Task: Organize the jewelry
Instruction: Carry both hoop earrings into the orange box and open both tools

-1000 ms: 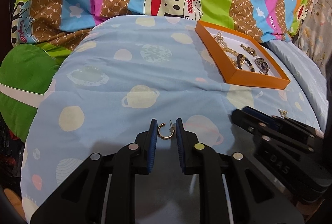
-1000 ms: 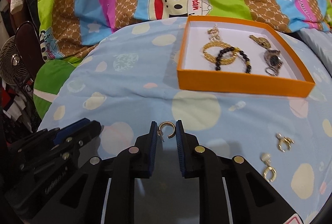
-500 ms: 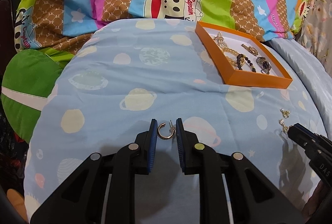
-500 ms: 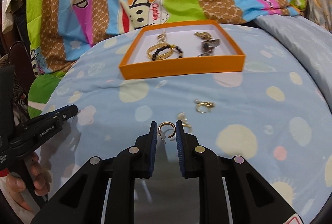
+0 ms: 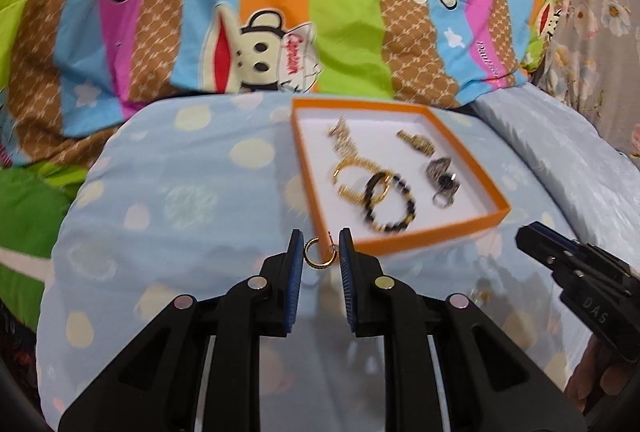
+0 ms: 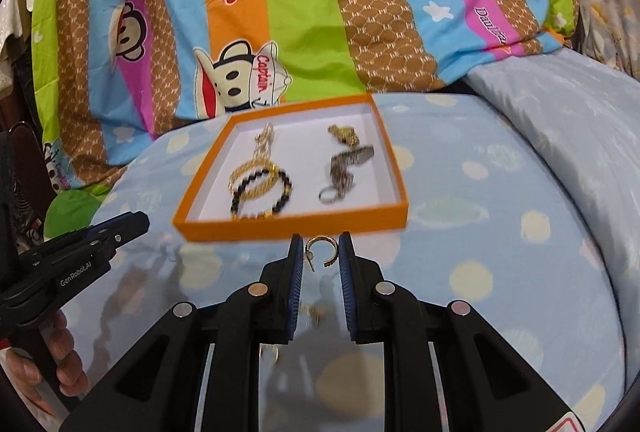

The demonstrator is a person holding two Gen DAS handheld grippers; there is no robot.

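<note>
An orange tray with a white floor lies on the blue bed cover. In it are a gold chain, a black bead bracelet and watches. My left gripper is shut on a gold hoop earring, just before the tray's near left corner. My right gripper is shut on a second gold hoop earring, at the tray's near wall. Each gripper shows in the other's view.
A striped cartoon monkey quilt rises behind the tray. A green pillow lies at the left. A loose gold piece lies on the cover right of my left gripper, another blurred below my right gripper.
Both grippers have moved forward toward the orange tray, each still holding its earring. The tray now sits close in front of both. The loose earrings on the cover have dropped behind my right gripper.
</note>
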